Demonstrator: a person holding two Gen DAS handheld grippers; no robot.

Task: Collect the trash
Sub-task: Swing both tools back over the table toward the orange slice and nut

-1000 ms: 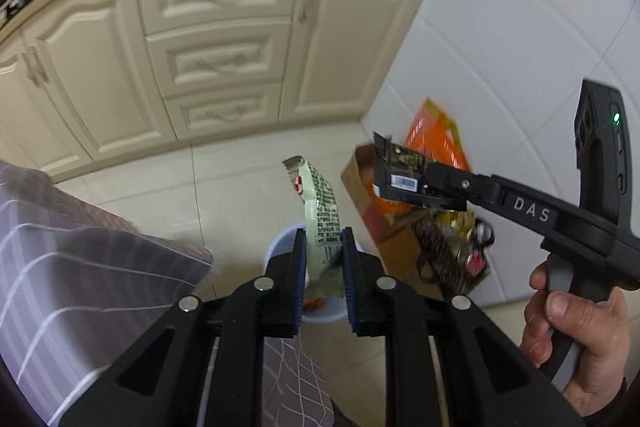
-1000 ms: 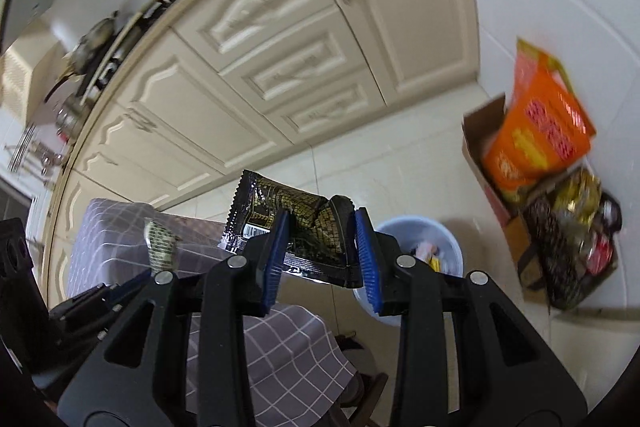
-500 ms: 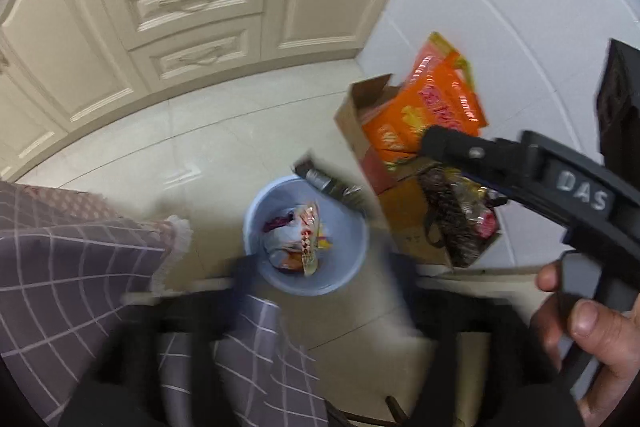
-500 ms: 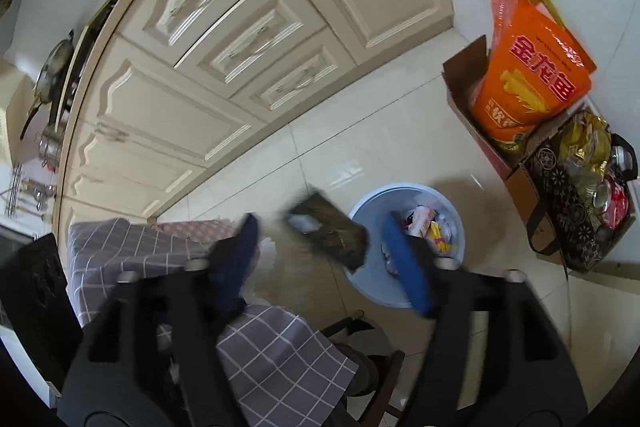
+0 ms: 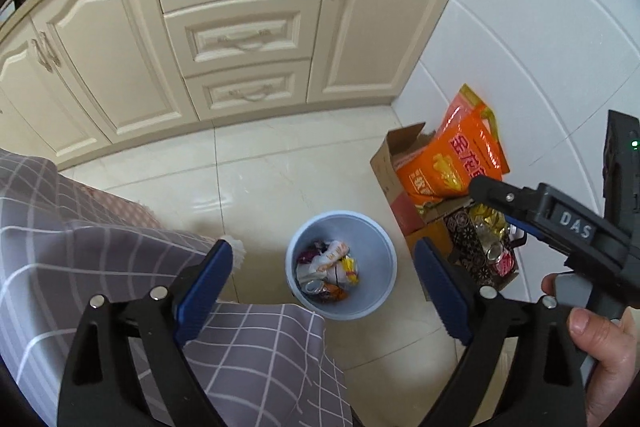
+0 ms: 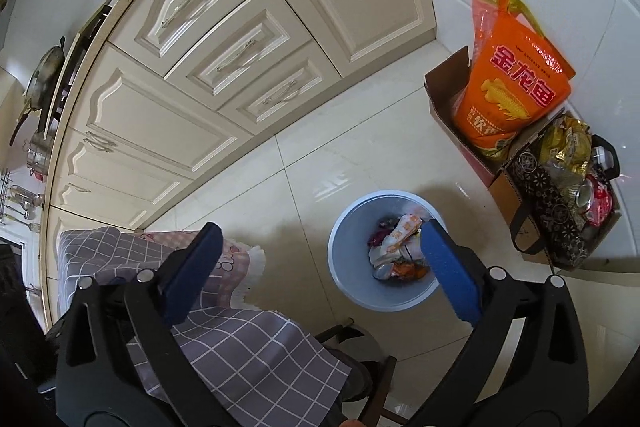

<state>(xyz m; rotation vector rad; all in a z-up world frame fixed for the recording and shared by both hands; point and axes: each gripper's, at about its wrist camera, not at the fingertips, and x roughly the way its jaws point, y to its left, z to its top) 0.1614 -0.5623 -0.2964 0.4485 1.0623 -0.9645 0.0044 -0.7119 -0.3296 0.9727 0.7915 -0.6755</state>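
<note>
A light blue trash bin [image 5: 376, 251] stands on the tiled floor below me, with several crumpled wrappers [image 5: 328, 269] inside. It also shows in the right wrist view [image 6: 348, 227], with the wrappers [image 6: 394, 247] in it. My left gripper [image 5: 324, 279] is open and empty, high above the bin. My right gripper [image 6: 320, 259] is open and empty, also above the bin. The right gripper's body shows in the left wrist view [image 5: 560, 219], held by a hand.
A table with a grey checked cloth [image 5: 80, 267] lies at the lower left; it also shows in the right wrist view [image 6: 248, 347]. A cardboard box [image 5: 394, 179] with an orange bag [image 5: 452, 163] and a patterned bag of cans [image 6: 560, 195] stand by the white wall. Cream cabinets [image 5: 240, 27] are behind.
Both grippers opened and let go of their wrappers: the white-green one from the left, the black one from the right. Both fell toward the bin.
</note>
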